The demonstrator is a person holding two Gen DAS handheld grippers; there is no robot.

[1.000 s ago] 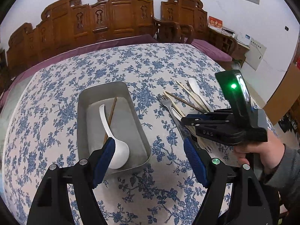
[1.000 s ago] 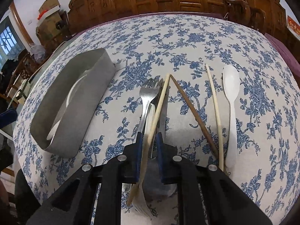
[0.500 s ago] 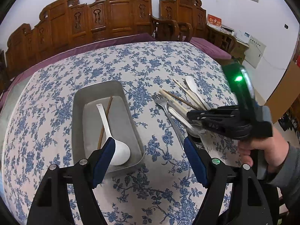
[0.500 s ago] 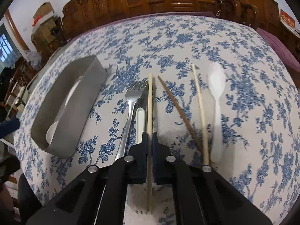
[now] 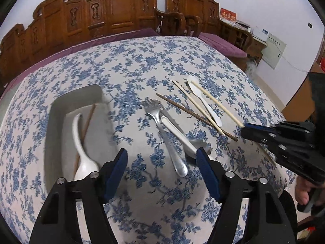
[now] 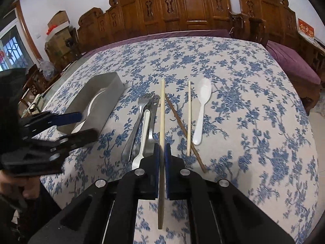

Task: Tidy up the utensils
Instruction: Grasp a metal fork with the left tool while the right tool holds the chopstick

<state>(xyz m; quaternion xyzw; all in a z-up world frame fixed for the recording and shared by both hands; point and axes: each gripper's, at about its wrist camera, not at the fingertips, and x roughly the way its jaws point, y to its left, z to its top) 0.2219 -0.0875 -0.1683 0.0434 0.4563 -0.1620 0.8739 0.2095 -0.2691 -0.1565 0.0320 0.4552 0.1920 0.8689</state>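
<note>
My right gripper [image 6: 161, 148] is shut on a pale chopstick [image 6: 162, 111], which it holds lifted off the floral tablecloth and pointing forward. On the cloth beneath lie a metal fork [image 5: 164, 134], a white-handled spoon [image 5: 176, 132], a brown chopstick [image 5: 193, 116], a second pale chopstick [image 5: 195, 105] and a white plastic spoon [image 5: 205, 103]. My left gripper [image 5: 161, 154] hovers over the fork's handle end. Its jaws are closing with nothing gripped between them. To the left, a metal tray [image 5: 50, 126] holds a white ceramic spoon [image 5: 80, 142] and a brown chopstick [image 5: 87, 120].
Carved wooden chairs [image 6: 193, 10] line the far side of the table, with purple cushions [image 6: 290, 65] at the right. Boxes [image 6: 59, 30] are stacked by a window at the left. A hand [image 5: 304, 195] holds the right gripper's handle.
The right gripper closed on the pale chopstick and raised it off the pile. The left gripper moved from over the tray toward the fork, and its jaws narrowed a little.
</note>
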